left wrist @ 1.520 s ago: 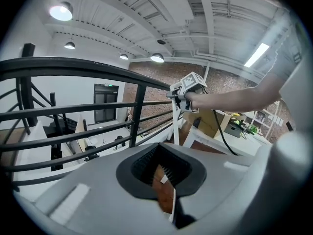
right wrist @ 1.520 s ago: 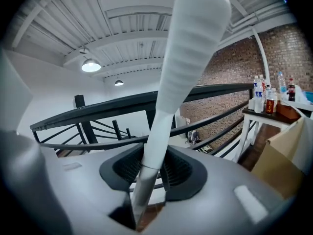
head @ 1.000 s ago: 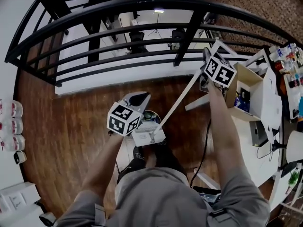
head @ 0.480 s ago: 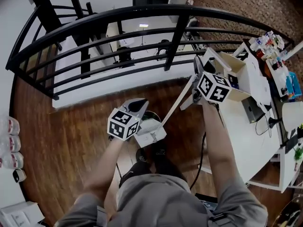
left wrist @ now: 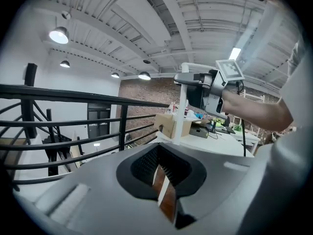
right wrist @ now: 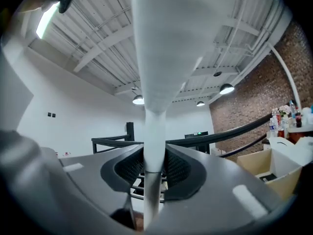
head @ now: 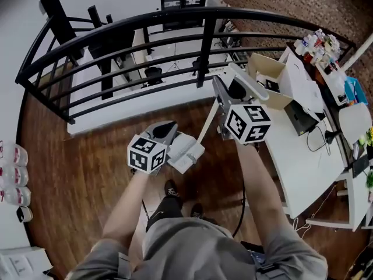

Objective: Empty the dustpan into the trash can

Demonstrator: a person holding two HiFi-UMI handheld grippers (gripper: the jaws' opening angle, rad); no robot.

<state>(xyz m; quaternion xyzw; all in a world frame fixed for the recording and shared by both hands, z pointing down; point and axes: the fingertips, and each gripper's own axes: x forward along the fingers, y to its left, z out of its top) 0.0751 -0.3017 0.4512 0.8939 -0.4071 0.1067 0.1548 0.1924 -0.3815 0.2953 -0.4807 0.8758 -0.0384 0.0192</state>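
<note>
Dustpan point(head: 186, 150) mid-frame in head view, off floor point(head: 87, 174), tilted; contents not visible. Handle point(head: 208, 120) running to 1 o'clock into right claw point(right wrist: 154, 165), clamped on it, just nipped tighter. Left claw point(left wrist: 157, 150) at 9 o'clock of dustpan, pinched together, empty. Railing point(head: 202, 51) at 12, table point(head: 303, 156) at 3. No trash can in sight. Judged: carrying stage only; reaching can and tipping still left.

black railing point(head: 205, 48), white table point(head: 297, 162), cardboard box point(head: 280, 101)
</note>
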